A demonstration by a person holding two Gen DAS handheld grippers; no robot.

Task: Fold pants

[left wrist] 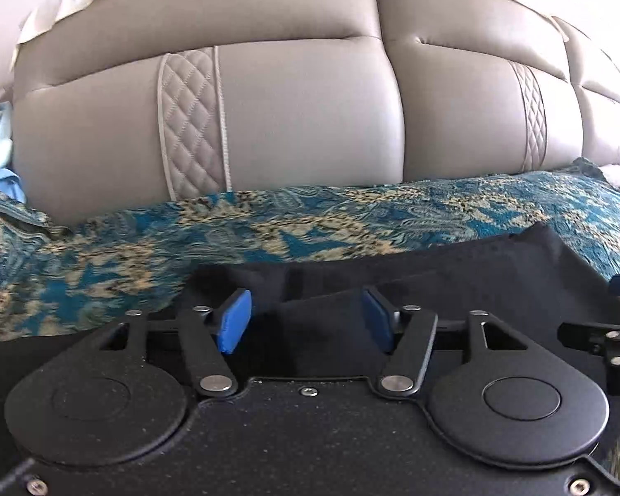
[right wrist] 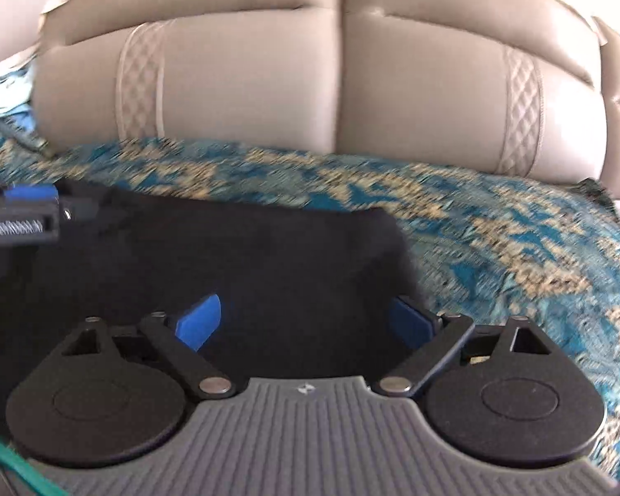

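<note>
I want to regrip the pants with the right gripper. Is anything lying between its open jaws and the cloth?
Nothing visible. The right gripper is open directly over the black pants, with only dark cloth between its blue pads. The left gripper sits apart at the pants' far left edge, clear of the right one's path.

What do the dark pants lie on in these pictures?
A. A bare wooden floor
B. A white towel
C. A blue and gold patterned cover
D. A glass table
C: the dark pants lie spread on a blue and gold patterned cover in front of a beige padded headboard, as both wrist views show.
</note>
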